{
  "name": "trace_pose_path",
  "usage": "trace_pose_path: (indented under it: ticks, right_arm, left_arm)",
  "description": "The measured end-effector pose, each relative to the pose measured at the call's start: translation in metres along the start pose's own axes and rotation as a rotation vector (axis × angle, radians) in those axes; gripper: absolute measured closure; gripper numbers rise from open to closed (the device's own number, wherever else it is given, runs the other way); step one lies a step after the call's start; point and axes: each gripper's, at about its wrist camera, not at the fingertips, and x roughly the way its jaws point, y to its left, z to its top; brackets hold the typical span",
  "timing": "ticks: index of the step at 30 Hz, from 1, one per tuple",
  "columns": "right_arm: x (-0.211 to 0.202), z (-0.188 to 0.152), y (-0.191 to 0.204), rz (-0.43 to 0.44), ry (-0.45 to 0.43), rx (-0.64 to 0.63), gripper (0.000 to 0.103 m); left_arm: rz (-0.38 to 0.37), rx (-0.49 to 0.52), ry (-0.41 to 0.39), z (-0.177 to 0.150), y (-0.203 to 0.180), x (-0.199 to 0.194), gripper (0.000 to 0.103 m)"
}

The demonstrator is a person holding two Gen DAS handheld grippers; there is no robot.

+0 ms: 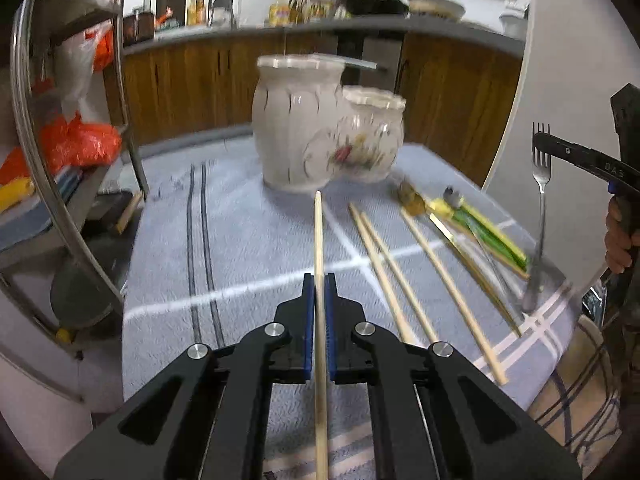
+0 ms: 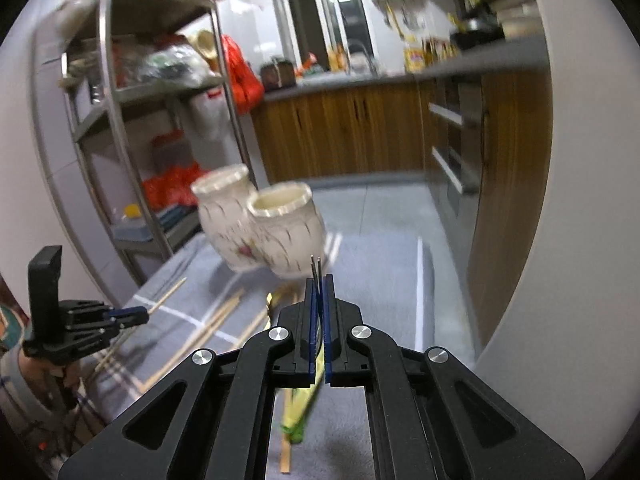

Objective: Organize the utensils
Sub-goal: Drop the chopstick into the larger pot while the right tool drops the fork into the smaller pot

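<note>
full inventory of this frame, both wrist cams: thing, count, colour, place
chopstick: 1, pale wood, clamped in the left gripper, pointing toward the jars
fork: 1, silver, upright, held by the right gripper
loose chopsticks: at least 3, pale wood, flat on the cloth right of centre
packaged utensils: count unclear, green-yellow wrappers, on the cloth right of the loose chopsticks
tall jar: 1, white ceramic, far end of the cloth
short jar: 1, white with floral print, beside the tall jar on its right
cloth: 1, grey-blue with stripes, covering the table
metal rack: 1, steel, left of the table, holding orange bags
left gripper: black, blue pads, shut
right gripper: black, blue pads, shut
</note>
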Motion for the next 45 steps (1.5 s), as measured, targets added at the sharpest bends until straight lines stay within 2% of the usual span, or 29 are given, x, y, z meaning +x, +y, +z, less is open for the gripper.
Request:
trace_pose_path:
  ticks: [7,13,22,26,31,36,41,45]
  right_arm:
    - [-0.025,0.019,0.02,-0.033,-0.148,-0.05,0.099]
    - [-0.012,0.039,0.025,-0.053,-0.21,-0.052,0.099]
    - [0.028,0.083,0.021,-0.088,-0.27,0.006,0.099]
    - [0.039,0.106,0.015,-0.107,-0.323,0.045,0.099]
    - [0.05,0.124,0.009,-0.147,-0.392,0.072,0.099]
    - [0.068,0.128,0.009,-0.251,-0.44,0.047,0.099]
    - [0.099,0.113,0.012,-0.295,-0.407,-0.005,0.099]
    - [0.116,0.1,0.021,-0.299,-0.38,-0.065,0.099]
  left_arm:
    - [-0.02,0.014,-0.178,0.008,-0.001,-0.026,0.098]
    - [-0.028,0.029,-0.276,0.033,0.002,-0.034,0.098]
    - [-0.066,0.055,-0.392,0.116,0.004,-0.02,0.098]
    - [-0.1,0.005,-0.43,0.164,0.011,0.002,0.098]
    - [-0.082,-0.066,-0.491,0.21,0.023,0.025,0.098]
    - [-0.039,-0.087,-0.545,0.226,0.025,0.037,0.098]
    - [0.03,-0.047,-0.523,0.212,0.018,0.061,0.098]
    - [0.031,-0.043,-0.495,0.197,0.021,0.072,0.098]
